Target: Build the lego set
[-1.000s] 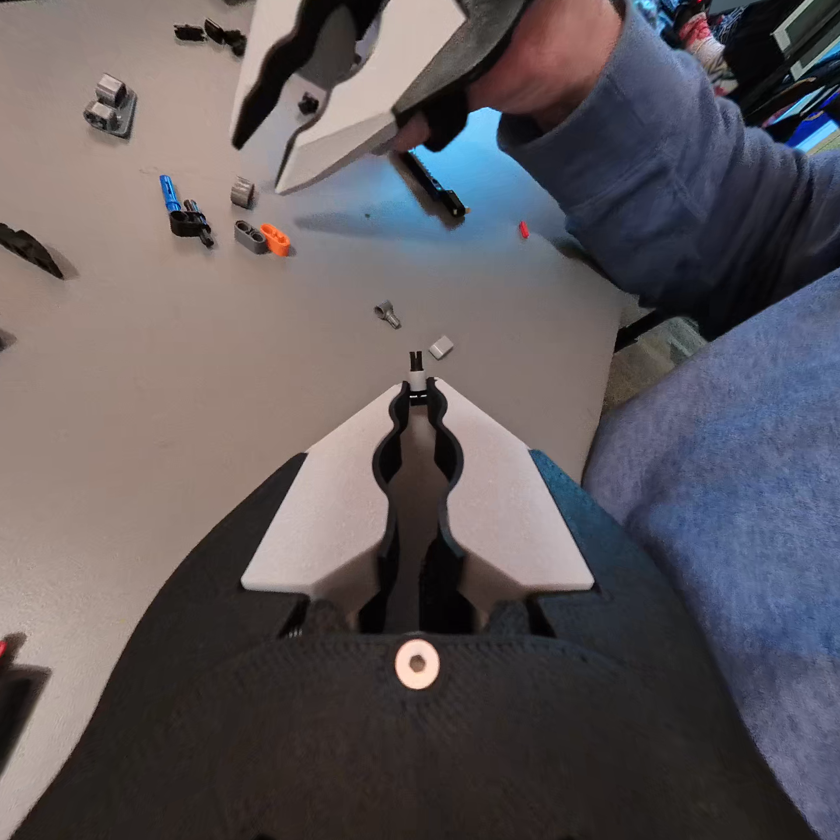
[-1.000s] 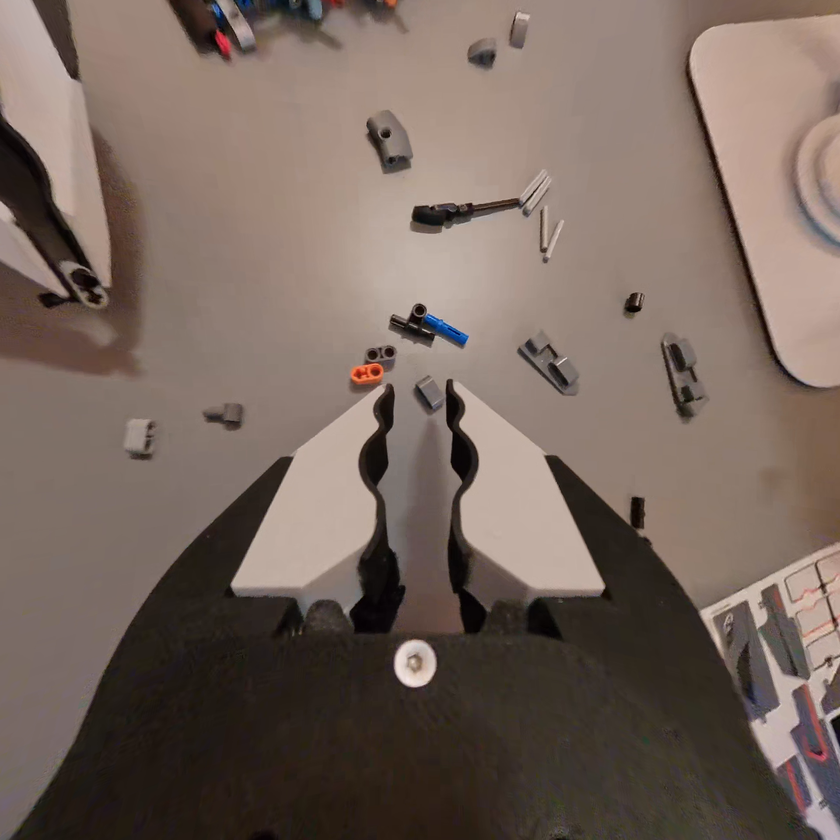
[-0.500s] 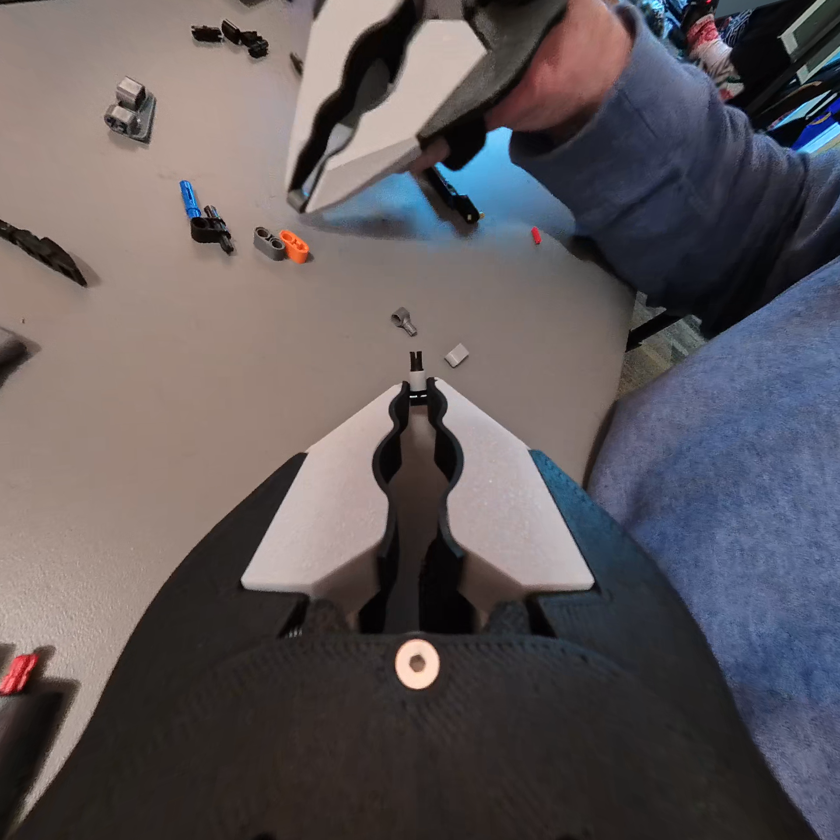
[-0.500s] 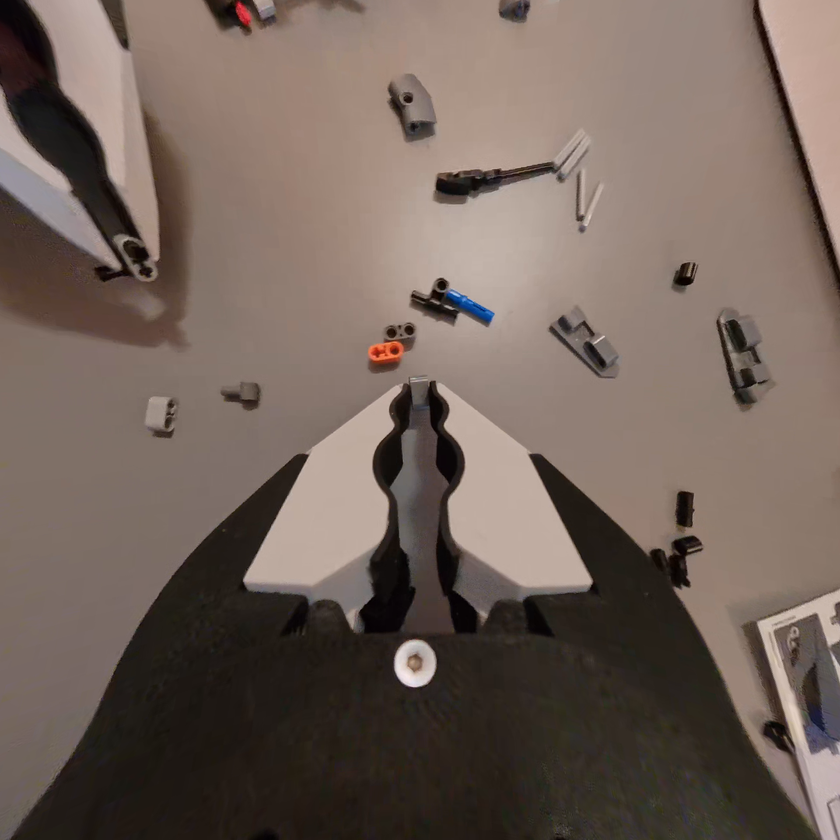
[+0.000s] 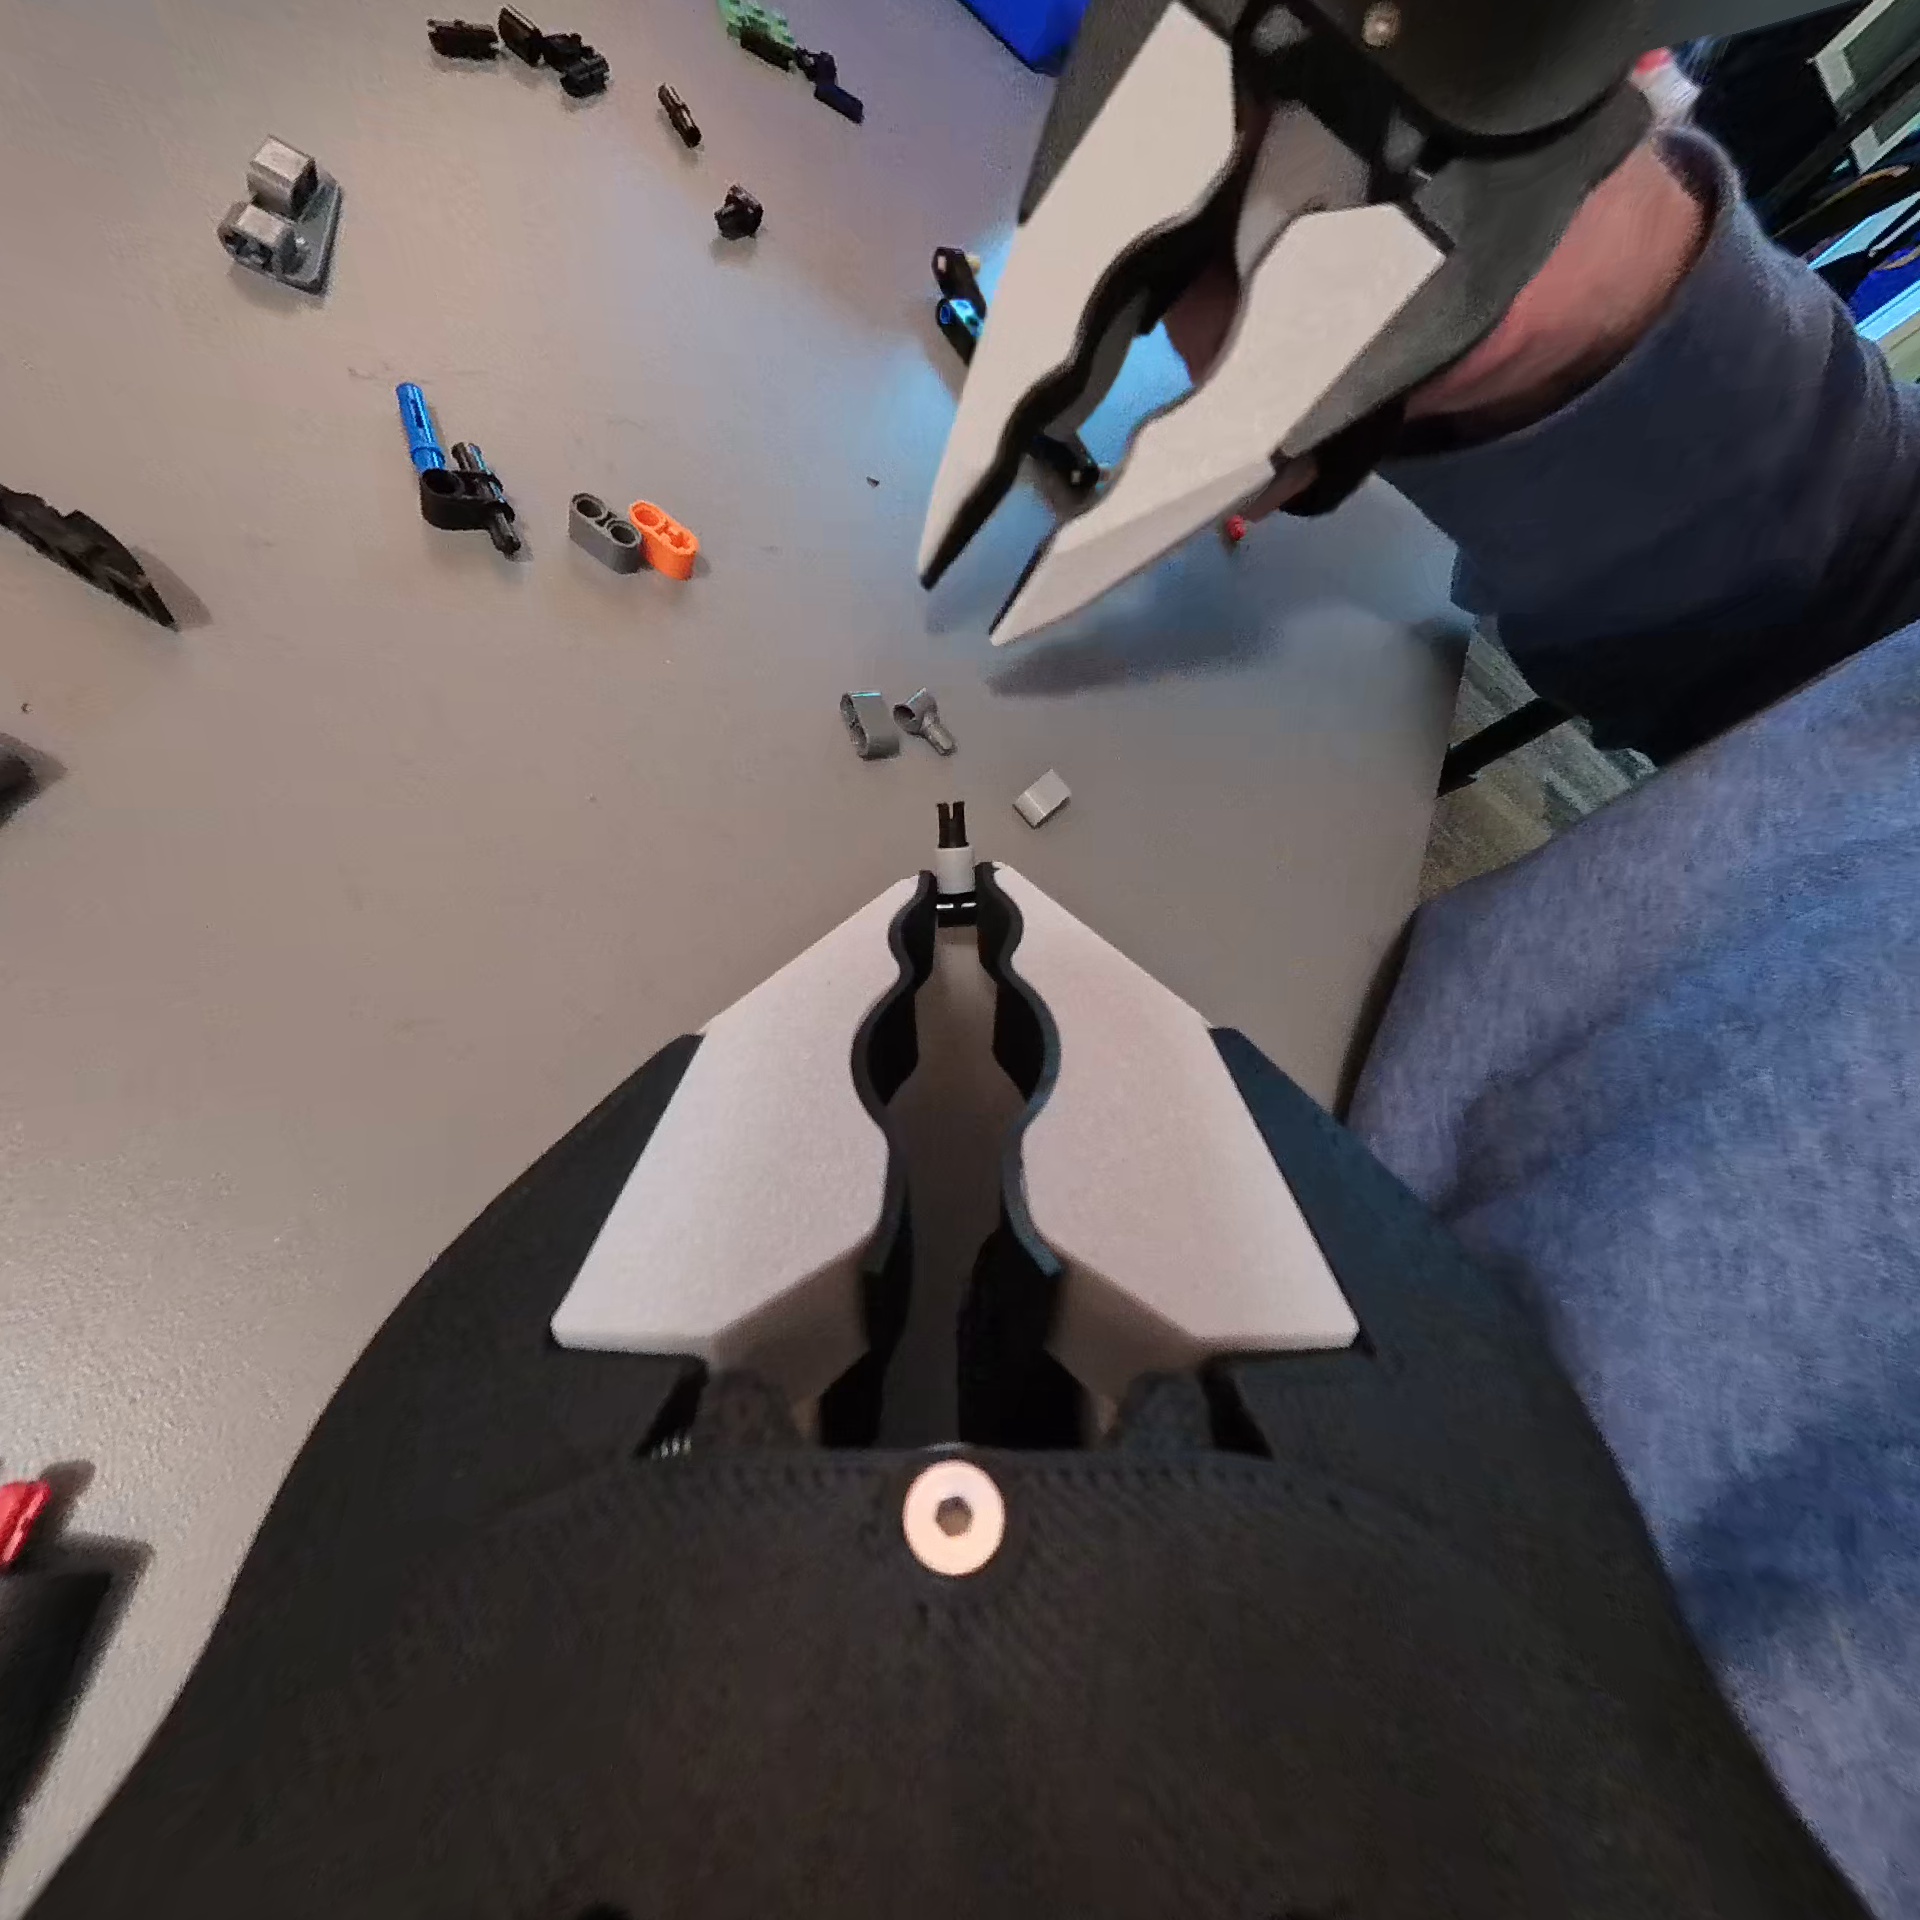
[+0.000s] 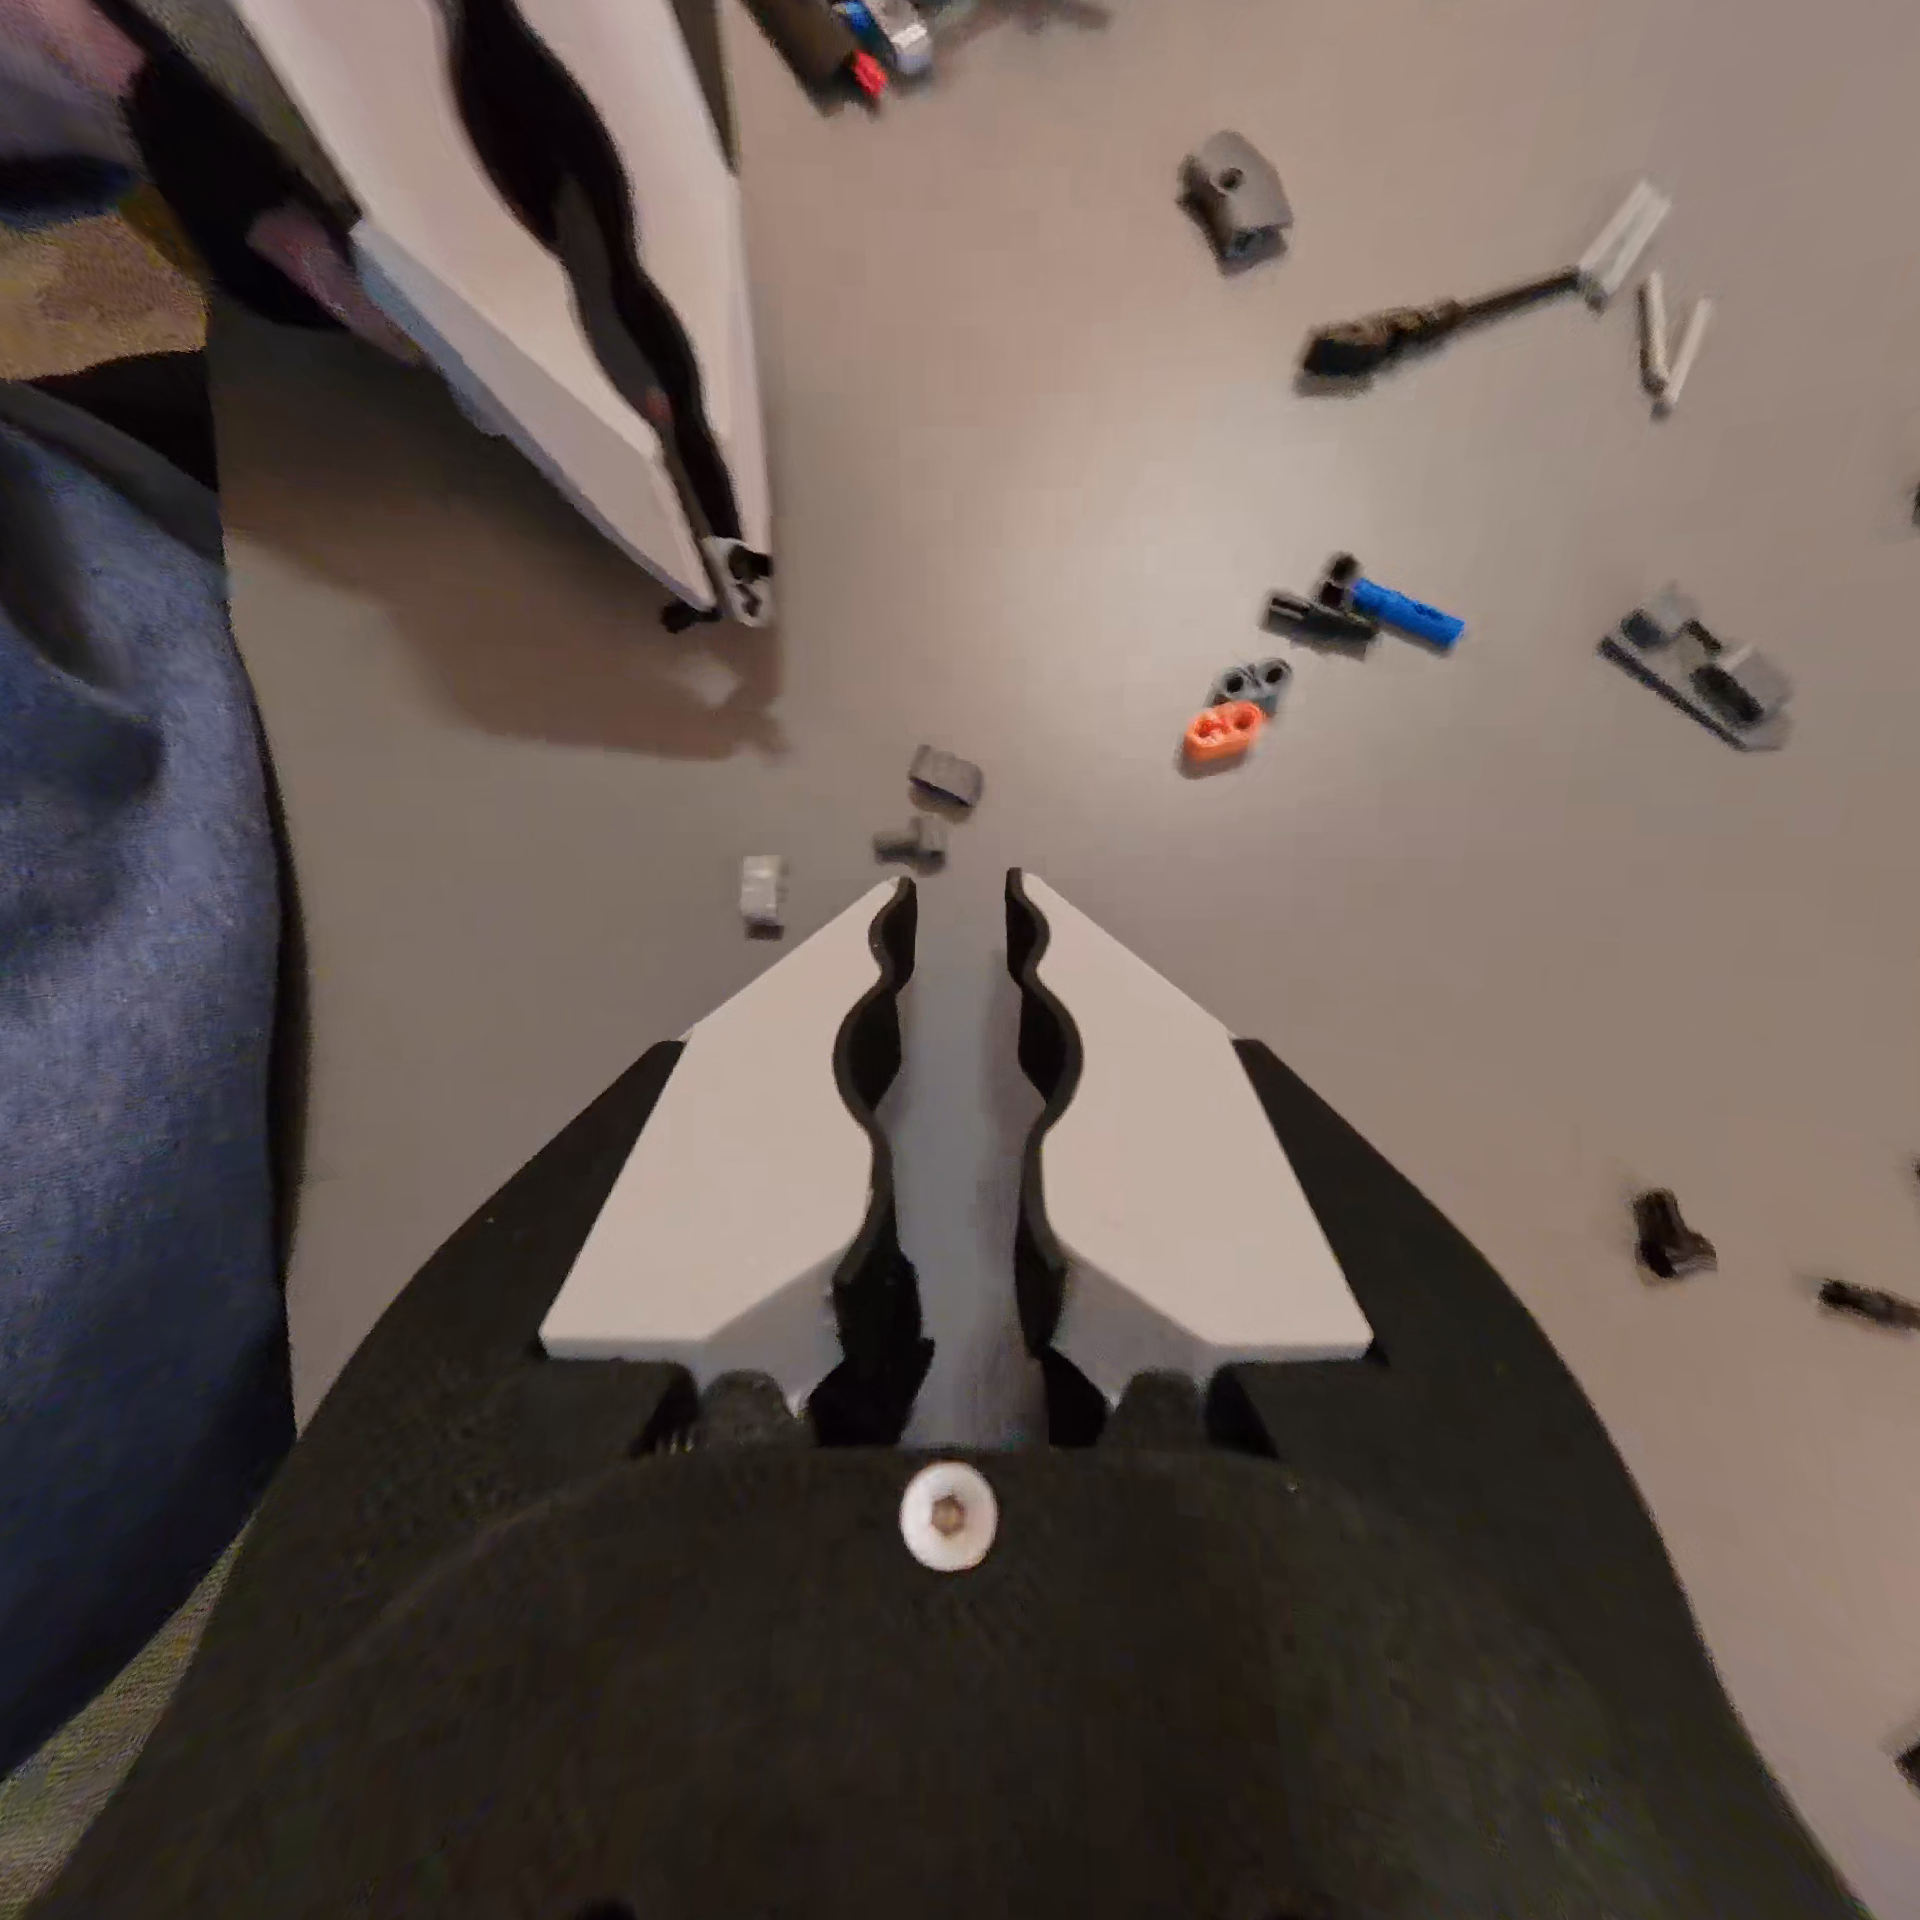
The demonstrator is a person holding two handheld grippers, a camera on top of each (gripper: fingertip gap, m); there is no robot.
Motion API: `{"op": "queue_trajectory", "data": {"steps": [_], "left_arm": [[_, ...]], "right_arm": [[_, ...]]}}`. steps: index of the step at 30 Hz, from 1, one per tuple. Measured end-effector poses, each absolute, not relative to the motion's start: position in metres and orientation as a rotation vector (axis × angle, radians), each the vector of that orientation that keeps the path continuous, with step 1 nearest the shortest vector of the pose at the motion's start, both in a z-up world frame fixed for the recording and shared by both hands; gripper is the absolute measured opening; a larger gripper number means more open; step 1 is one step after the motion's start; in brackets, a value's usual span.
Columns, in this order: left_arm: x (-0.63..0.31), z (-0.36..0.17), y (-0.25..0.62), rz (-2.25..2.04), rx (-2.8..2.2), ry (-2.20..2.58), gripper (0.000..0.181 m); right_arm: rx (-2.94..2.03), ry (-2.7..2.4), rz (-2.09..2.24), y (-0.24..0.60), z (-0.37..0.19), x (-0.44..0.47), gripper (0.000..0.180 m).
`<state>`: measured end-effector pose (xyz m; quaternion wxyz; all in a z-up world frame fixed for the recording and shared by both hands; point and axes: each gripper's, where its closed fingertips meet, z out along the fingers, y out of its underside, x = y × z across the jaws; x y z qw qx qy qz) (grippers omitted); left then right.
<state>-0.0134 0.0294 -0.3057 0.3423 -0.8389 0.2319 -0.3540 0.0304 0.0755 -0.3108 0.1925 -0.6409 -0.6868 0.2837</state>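
My left gripper (image 5: 953, 883) is shut on a small light-grey bush with a black pin (image 5: 952, 847) sticking out of its tips, held just above the table. In the right wrist view, the left gripper (image 6: 727, 592) shows at the upper left. My right gripper (image 6: 956, 883) is open and empty, low over the table. A dark grey two-hole piece (image 6: 945, 777) lies just ahead of its tips, next to a small grey connector (image 6: 912, 840) and a light grey piece (image 6: 762, 886). In the left wrist view, the right gripper (image 5: 966, 606) hangs above that dark grey piece (image 5: 869, 724).
An orange and a grey beam (image 5: 634, 535), a blue pin with black connector (image 5: 457, 473) and a grey stud plate (image 5: 281, 213) lie farther out. A black axle piece (image 6: 1444, 317) and white rods (image 6: 1662, 332) lie to the right. The table edge (image 5: 1444, 727) and blue clothing are close by. About 7 centimetres separates my left fingertips from my right. The light grey piece (image 6: 762, 886) is about 4 centimetres from my right fingertips. Look for it in the left wrist view (image 5: 1049, 790) too.
My right gripper closed on the dark grey piece, carried it left toward the left gripper, and has opened, leaving it beside the grey connector. My left gripper kept its hold.
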Motion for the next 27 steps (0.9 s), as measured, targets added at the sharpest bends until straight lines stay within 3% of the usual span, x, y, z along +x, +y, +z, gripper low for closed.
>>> {"op": "queue_trajectory", "data": {"steps": [8, 15, 20, 27], "left_arm": [[-0.015, -0.306, 0.025, -0.911, -2.186, 0.588, 0.006], [-0.018, -0.306, 0.023, -0.915, -2.186, 0.56, 0.006], [-0.016, -0.306, 0.022, -0.905, -2.188, 0.586, 0.006], [-0.02, -0.315, 0.022, -0.639, -2.224, 0.787, 0.005]], "right_arm": [[-1.741, -2.0, 0.731, 0.07, -0.31, 0.007, 0.02], [-1.964, -1.702, 0.681, 0.071, -0.324, 0.006, 0.027], [-1.981, -1.656, 0.703, 0.071, -0.329, 0.003, 0.014], [-1.813, -1.772, 0.865, 0.052, -0.321, -0.002, 0.013]]}}
